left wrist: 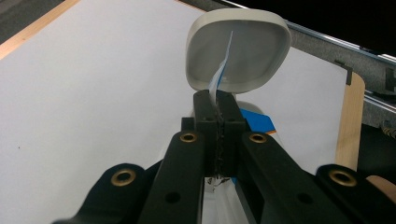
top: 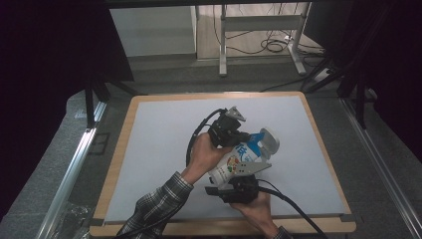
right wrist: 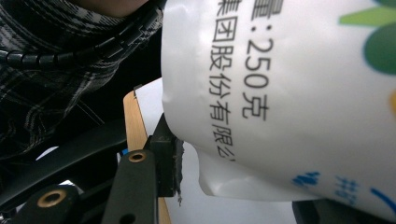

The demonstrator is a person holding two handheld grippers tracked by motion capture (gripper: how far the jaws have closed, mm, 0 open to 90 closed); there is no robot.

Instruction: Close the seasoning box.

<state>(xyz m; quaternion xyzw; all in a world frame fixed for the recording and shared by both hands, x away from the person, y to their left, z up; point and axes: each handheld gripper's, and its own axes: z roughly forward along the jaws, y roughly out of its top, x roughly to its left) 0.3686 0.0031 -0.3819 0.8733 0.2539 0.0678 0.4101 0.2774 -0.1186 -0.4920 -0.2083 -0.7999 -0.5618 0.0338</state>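
Left tool (left wrist: 217,100) clamped on pouch (top: 239,162) top edge. Right tool (top: 238,185) at 6 o'clock grips pouch bottom. Bowl (left wrist: 238,49) at 12 o'clock.

We see a pale grey mat (top: 159,144) covering the wooden-edged surface (top: 122,149), and it spreads out bare beneath and beyond the left claw (top: 246,137) and right claw (top: 239,177).

White printed pouch (top: 238,162) (blue top) tilted above table.
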